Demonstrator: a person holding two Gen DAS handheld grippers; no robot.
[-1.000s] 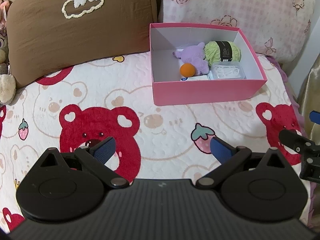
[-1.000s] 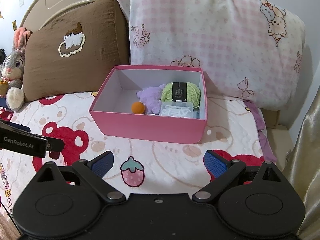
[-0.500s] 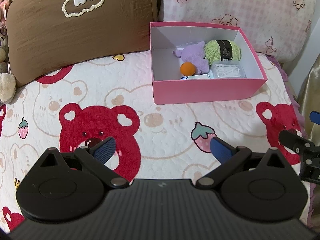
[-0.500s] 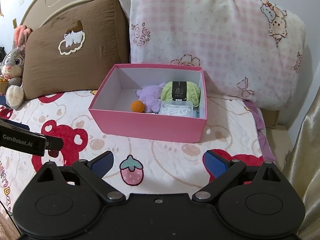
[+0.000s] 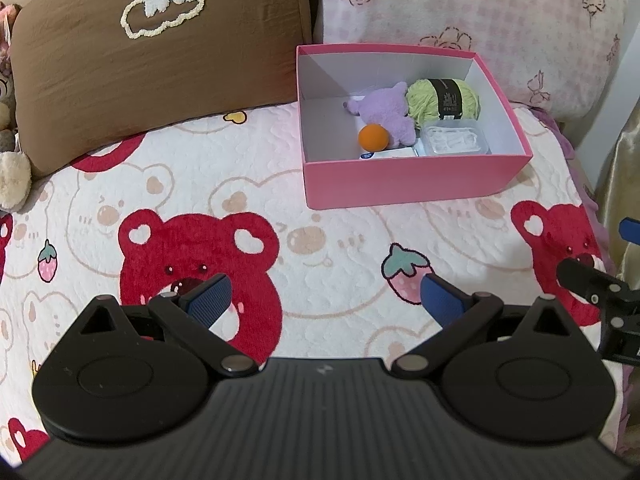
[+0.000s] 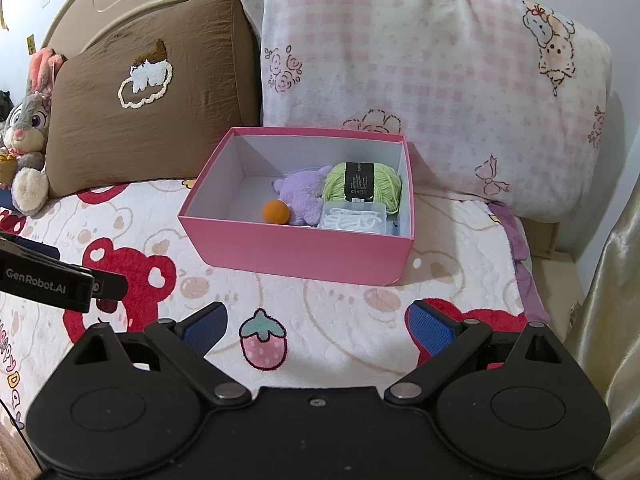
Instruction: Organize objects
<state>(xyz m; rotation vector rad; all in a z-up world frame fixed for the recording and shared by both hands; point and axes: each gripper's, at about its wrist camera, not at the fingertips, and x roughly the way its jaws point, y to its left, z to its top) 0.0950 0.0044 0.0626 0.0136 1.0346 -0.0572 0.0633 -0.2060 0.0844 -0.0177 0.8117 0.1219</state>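
A pink box (image 5: pixel 412 180) (image 6: pixel 296 250) sits on the bear-print bedspread near the pillows. Inside lie a purple plush toy (image 5: pixel 380 114) (image 6: pixel 302 196), an orange ball (image 5: pixel 373 137) (image 6: pixel 276 212), a green yarn skein (image 5: pixel 442 98) (image 6: pixel 362 182), a clear plastic case (image 5: pixel 452 140) (image 6: pixel 354 218) and a white item partly hidden by the front wall. My left gripper (image 5: pixel 324 296) hovers open over the bedspread, well short of the box, with nothing between its fingers. My right gripper (image 6: pixel 316 324) is likewise open and empty, back from the box's front wall.
A brown pillow (image 5: pixel 152 40) (image 6: pixel 148 100) and a pink checked pillow (image 5: pixel 472 12) (image 6: pixel 420 80) lean behind the box. A grey rabbit plush (image 6: pixel 28 128) sits at the far left. A gold curtain (image 6: pixel 616 280) hangs along the bed's right edge.
Both grippers have drifted back slightly from the box. Nothing in the box has moved, and both stay open.
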